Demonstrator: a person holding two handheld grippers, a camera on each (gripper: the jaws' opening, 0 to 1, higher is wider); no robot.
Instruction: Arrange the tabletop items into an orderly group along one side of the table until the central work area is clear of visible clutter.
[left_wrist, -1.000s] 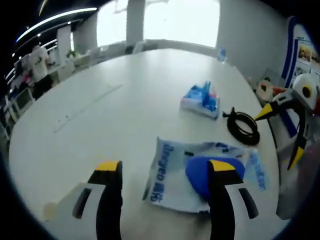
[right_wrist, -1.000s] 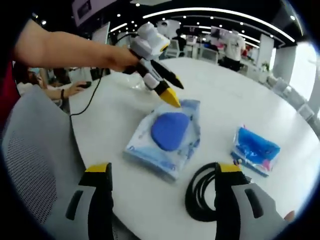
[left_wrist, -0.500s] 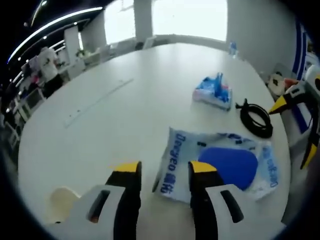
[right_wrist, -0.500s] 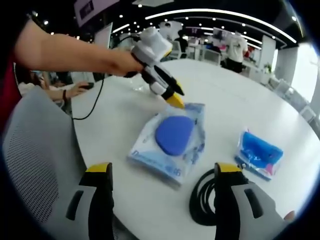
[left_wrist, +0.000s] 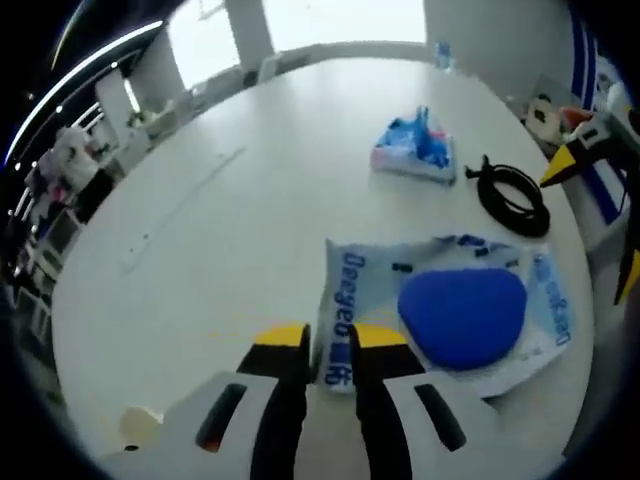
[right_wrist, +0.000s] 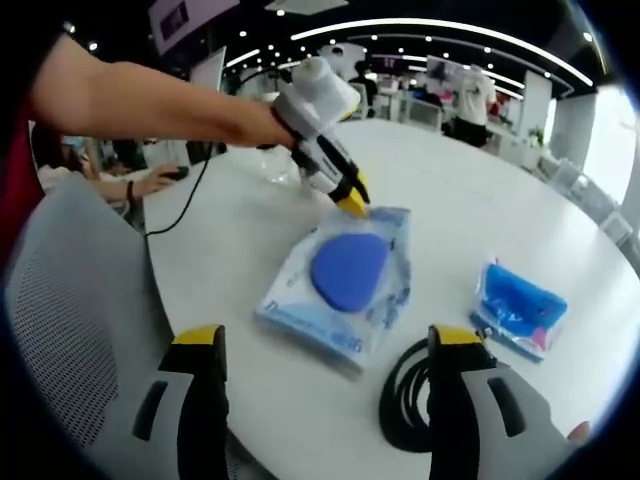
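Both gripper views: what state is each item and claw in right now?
Left claw: closed on the edge of the plastic package.
Right claw: open, holding nothing.
Plastic package: flat on the table, blue pad inside.
Black cable: coiled, lying free.
Blue packet: lying free, crumpled.

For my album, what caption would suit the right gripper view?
Left tool pinches the edge of a clear packet holding a blue pad, beside a black cable.
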